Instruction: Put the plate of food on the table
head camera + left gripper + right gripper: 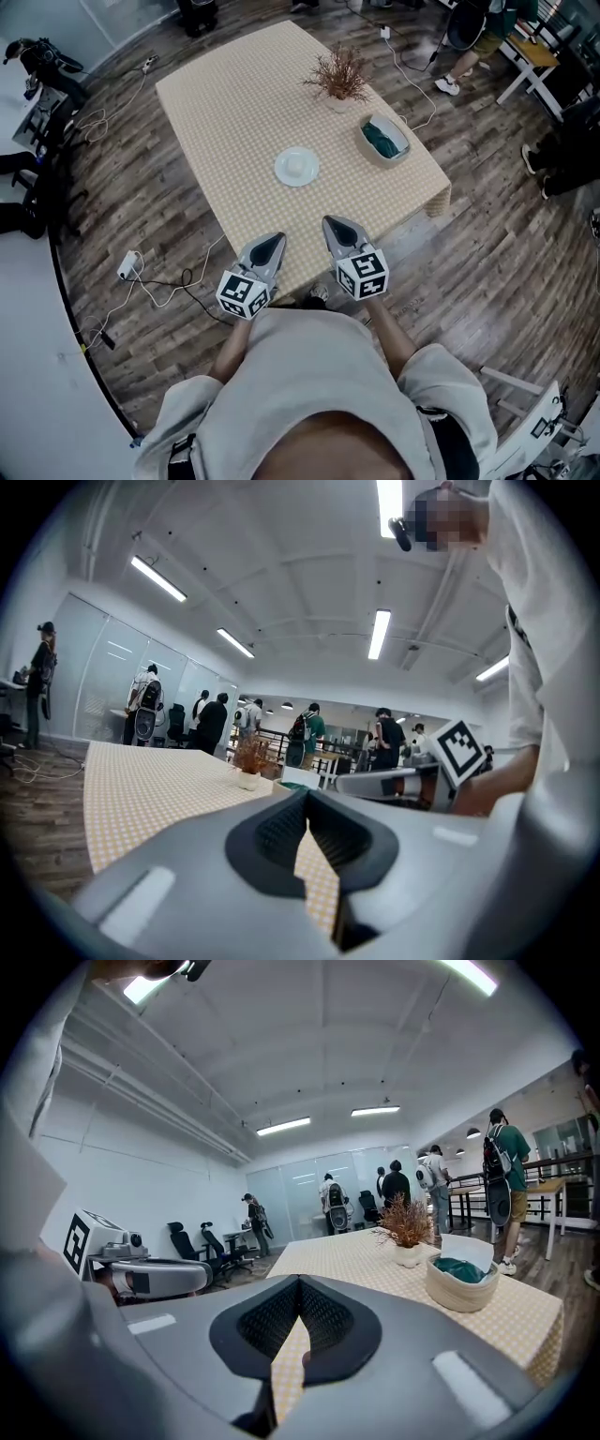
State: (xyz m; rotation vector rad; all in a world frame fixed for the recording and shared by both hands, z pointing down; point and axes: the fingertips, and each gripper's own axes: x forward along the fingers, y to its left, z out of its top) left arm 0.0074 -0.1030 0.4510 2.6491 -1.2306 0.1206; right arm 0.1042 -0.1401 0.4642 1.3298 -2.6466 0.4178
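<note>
Two pairs of jaws are pressed shut with nothing between them. The left gripper [269, 247] and the right gripper [338, 228] are held side by side, slightly apart, over the near edge of the surface [225, 103], with their tips pointing toward its far end. In each gripper view the dark ribbed pads [270, 1318] meet at the tip, and only the beige checked cloth shows through the slot beneath them.

The plate [296, 167] lies flat on the surface just beyond the jaws, clear of both and near the middle of the cloth. It is white with a pale mound at its centre, too small to tell what food it is.

Farther off to the right, close to the right edge, stands an oval basket [383, 140] with something teal inside. Beyond that is a dried plant [339, 77] in a small white pot.

On the dark plank floor to the left lie a white power adapter [127, 265] and loose cables. Several people [395, 1185] stand at the far end of the room, and office chairs [214, 1246] stand by the wall.
</note>
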